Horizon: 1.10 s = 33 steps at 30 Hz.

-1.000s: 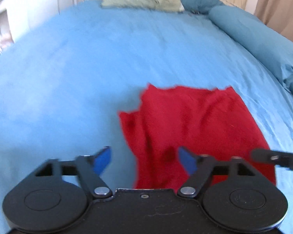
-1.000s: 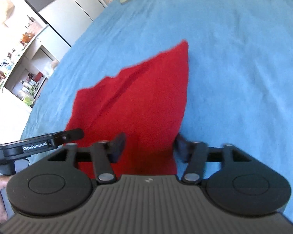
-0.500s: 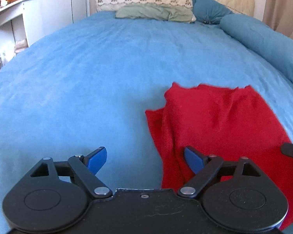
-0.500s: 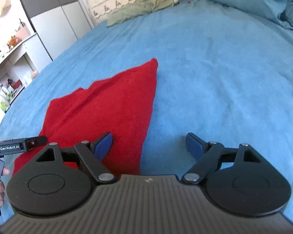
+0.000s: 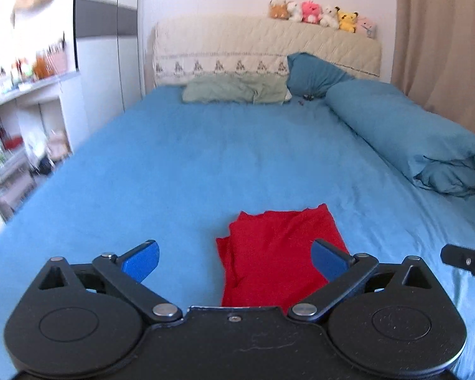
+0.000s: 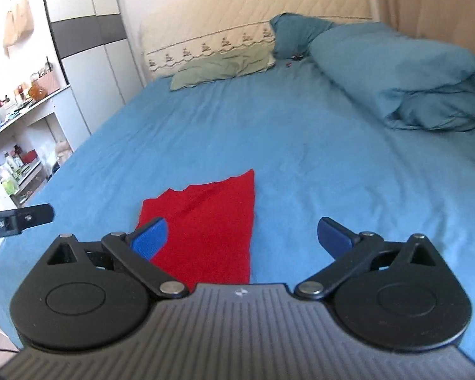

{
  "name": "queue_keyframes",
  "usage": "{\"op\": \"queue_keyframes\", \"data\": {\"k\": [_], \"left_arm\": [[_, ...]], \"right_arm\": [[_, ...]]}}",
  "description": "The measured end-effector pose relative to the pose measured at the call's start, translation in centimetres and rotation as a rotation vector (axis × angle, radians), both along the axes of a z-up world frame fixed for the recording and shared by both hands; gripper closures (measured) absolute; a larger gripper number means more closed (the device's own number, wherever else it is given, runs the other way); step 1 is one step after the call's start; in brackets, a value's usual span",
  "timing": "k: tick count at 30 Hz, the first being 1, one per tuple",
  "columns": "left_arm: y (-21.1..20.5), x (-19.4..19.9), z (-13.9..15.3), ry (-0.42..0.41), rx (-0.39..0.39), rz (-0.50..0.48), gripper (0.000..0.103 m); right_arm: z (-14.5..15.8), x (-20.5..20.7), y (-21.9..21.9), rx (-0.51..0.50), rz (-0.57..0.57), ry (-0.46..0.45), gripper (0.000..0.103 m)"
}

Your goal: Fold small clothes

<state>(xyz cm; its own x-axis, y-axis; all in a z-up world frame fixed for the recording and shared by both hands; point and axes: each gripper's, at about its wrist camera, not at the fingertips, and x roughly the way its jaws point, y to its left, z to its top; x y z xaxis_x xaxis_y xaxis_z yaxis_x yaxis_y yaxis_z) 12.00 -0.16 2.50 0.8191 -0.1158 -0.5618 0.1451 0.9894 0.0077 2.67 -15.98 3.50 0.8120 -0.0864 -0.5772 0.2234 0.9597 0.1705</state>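
A small red garment (image 5: pixel 275 253) lies folded flat on the blue bed sheet (image 5: pixel 205 164), near the bed's front edge. It also shows in the right wrist view (image 6: pixel 212 228). My left gripper (image 5: pixel 236 261) is open and empty, held above and behind the garment's left part. My right gripper (image 6: pixel 242 237) is open and empty, above the garment's right edge. A tip of the right gripper shows at the right edge of the left wrist view (image 5: pixel 465 261). A tip of the left gripper shows at the left edge of the right wrist view (image 6: pixel 19 221).
A folded blue duvet (image 5: pixel 402 133) lies along the bed's right side. A green pillow (image 5: pixel 234 90) and a dark blue pillow (image 5: pixel 313 72) lie by the cream headboard (image 5: pixel 262 47). Cluttered shelves (image 5: pixel 12 133) stand left of the bed. A curtain (image 5: pixel 443 38) hangs at the right.
Both grippers have drawn back and up from the red garment and tilted up toward the headboard. The right gripper's jaws have opened wide. The garment stays flat on the sheet.
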Motion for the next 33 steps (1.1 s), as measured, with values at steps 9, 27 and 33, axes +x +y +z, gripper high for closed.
{"op": "queue_keyframes", "data": {"k": [9,27,33], "left_arm": [[0.7,-7.7,1.6,0.008,0.097,0.043,0.0],[1.6,-11.3,-1.0,0.074,0.092,0.072,0.0],[1.4,-11.5,-1.1,0.064,0.099,0.067,0.0]], "right_arm": [[3.3,-7.1,3.7,-0.111,-0.008,0.074,0.0],[0.7,-11.4,6.0,-0.152,-0.008,0.203,0.0],[0.7,-11.3,6.2,-0.159,-0.002,0.204,0.0]]}}
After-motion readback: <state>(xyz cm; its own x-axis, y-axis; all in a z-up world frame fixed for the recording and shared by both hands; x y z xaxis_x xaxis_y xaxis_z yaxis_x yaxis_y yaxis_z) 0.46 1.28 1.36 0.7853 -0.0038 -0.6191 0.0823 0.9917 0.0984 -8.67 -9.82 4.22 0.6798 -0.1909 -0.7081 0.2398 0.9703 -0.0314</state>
